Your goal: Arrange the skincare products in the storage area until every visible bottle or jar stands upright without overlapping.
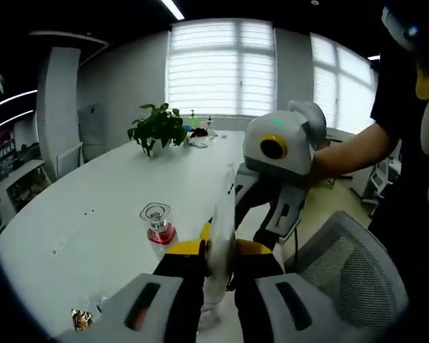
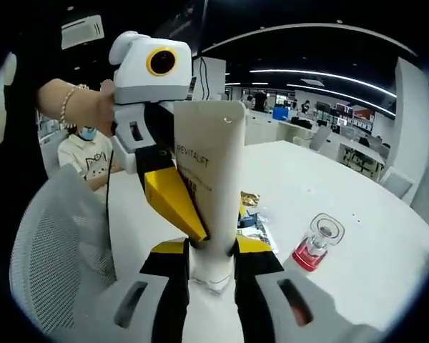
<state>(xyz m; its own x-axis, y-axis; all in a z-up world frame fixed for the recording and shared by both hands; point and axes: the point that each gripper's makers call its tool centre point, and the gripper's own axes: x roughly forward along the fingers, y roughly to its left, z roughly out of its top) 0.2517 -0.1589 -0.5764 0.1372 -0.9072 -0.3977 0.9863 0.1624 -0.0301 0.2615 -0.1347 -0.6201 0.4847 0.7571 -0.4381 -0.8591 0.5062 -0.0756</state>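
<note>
Both my claws grip one white tube [image 2: 213, 179] — right claw [image 2: 212, 259] pinching its cap end, left claw [image 1: 216, 266] clamped edge-on. A glossy red-based bottle [image 2: 316, 244] stands right of my right claw on the smooth white table [image 2: 357, 236].

A white squeeze tube [image 1: 220, 236], seen edge-on, is clamped between the left gripper's [image 1: 216, 275] yellow-tipped jaws above the white table's [image 1: 114, 186] near edge. The right gripper [image 1: 261, 214] grips it from beyond. A clear red-based glass bottle [image 1: 158, 224] stands upright nearby; a leafy potted plant [image 1: 157, 128] sits at the far edge.
</note>
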